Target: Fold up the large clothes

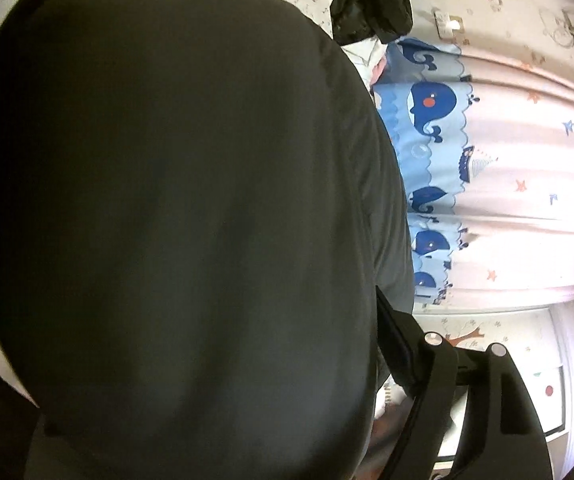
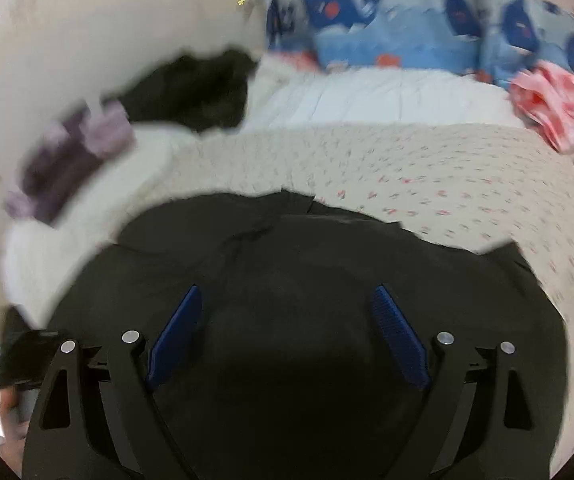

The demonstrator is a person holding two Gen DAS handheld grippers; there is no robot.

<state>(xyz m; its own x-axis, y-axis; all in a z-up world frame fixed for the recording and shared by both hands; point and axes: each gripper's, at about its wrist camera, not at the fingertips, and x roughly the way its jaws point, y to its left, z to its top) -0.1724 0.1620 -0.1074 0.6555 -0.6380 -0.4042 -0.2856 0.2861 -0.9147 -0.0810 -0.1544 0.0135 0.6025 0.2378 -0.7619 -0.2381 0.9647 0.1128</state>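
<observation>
Whale-print curtain [image 2: 387, 20] behind a flowered bed [image 2: 407, 168]; dark garment [image 2: 287, 264] spread across it. Right tongs [image 2: 287, 312] wide open, empty; left tongs [image 1: 387, 344] half hidden, state unclear.

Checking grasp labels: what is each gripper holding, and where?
Right gripper: open above the dark garment, holding nothing. Left gripper: the garment covers it; hold cannot be told.

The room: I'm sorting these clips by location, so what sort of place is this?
Most likely a child's bedroom: a bed with a patterned cover, whale-print curtains, and a dark garment spread on the bed under the open right gripper.
</observation>
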